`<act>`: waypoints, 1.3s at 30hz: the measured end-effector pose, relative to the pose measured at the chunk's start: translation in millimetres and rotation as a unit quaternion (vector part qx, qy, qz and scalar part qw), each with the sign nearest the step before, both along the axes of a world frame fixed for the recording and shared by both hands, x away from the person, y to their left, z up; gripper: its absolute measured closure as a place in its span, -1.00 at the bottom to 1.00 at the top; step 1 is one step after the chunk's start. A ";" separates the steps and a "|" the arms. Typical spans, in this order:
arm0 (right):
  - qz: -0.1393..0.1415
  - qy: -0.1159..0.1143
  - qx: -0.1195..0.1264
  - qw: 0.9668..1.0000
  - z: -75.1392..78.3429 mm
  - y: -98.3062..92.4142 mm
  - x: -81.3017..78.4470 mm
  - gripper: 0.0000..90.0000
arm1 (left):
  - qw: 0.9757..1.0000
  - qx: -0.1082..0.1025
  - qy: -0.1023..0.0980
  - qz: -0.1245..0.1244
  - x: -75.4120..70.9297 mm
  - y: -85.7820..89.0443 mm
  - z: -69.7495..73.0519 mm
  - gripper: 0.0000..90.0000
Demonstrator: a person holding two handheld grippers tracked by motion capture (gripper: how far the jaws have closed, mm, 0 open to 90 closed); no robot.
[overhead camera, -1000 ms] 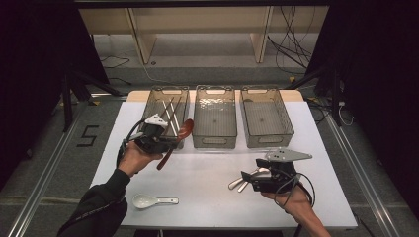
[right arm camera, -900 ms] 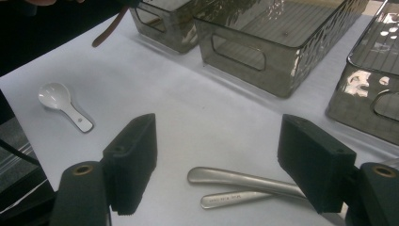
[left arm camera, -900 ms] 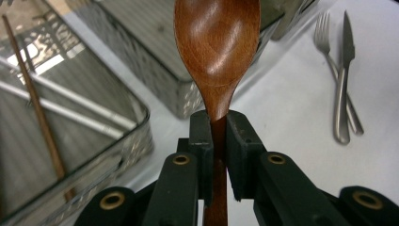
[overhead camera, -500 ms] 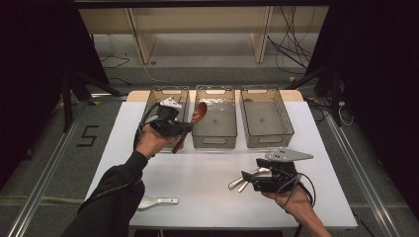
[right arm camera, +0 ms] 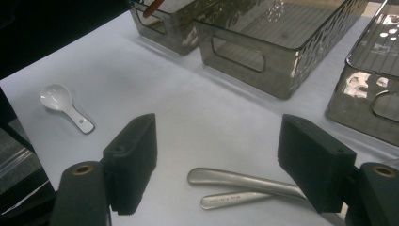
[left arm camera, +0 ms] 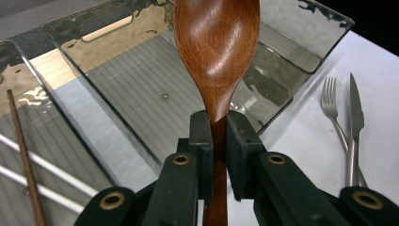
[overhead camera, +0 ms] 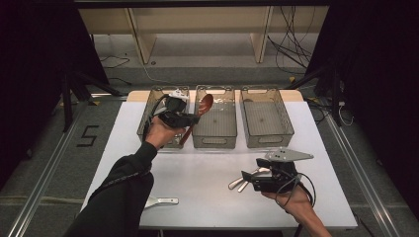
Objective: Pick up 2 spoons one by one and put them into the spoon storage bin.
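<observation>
My left gripper (overhead camera: 190, 119) is shut on the neck of a brown wooden spoon (overhead camera: 203, 104). It holds the spoon's bowl above the left rim of the middle clear bin (overhead camera: 215, 141). In the left gripper view the jaws (left arm camera: 218, 127) clamp the spoon (left arm camera: 217, 42) just below its bowl, with the middle bin (left arm camera: 141, 80) underneath. My right gripper (overhead camera: 247, 178) rests low at the front right of the table, open. Its jaws (right arm camera: 221, 150) stand wide apart over the handles of a metal fork and knife (right arm camera: 244, 181) lying on the white tabletop (overhead camera: 207, 173).
Three clear grey bins stand in a row at the back. The left bin (overhead camera: 148, 116) holds chopsticks (left arm camera: 23, 160); the right bin (overhead camera: 267, 138) looks bare. A white ceramic spoon (overhead camera: 163, 201) lies near the front left edge. The fork (left arm camera: 331, 108) and knife (left arm camera: 355, 113) lie side by side.
My left gripper has carried the wooden spoon away from me and to the right, from in front of the left bin to over the middle bin's edge. The right gripper stayed put.
</observation>
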State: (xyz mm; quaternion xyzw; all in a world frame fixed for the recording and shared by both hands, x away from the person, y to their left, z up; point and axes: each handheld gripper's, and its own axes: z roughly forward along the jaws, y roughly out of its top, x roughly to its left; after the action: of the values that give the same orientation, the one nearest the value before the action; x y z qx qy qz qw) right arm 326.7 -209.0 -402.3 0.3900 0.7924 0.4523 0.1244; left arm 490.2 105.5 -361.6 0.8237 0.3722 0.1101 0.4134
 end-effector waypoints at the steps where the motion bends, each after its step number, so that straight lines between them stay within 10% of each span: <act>1: -0.001 0.001 0.000 1.000 0.0 0.1 -0.2 -0.34 | 1.000 0.003 0.000 -0.002 1.1 -1.5 -0.3 0.80; 39: 0.001 0.002 0.005 1.000 0.0 -1.8 0.2 -0.34 | 0.999 -0.038 -0.016 0.034 50.4 -28.6 -2.6 0.80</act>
State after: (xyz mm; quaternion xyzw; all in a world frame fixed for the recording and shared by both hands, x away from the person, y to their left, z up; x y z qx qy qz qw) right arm 326.9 -210.8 -402.4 0.3909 0.7910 0.4551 0.1202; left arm 540.6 77.0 -364.3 0.7922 0.3976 0.1232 0.4464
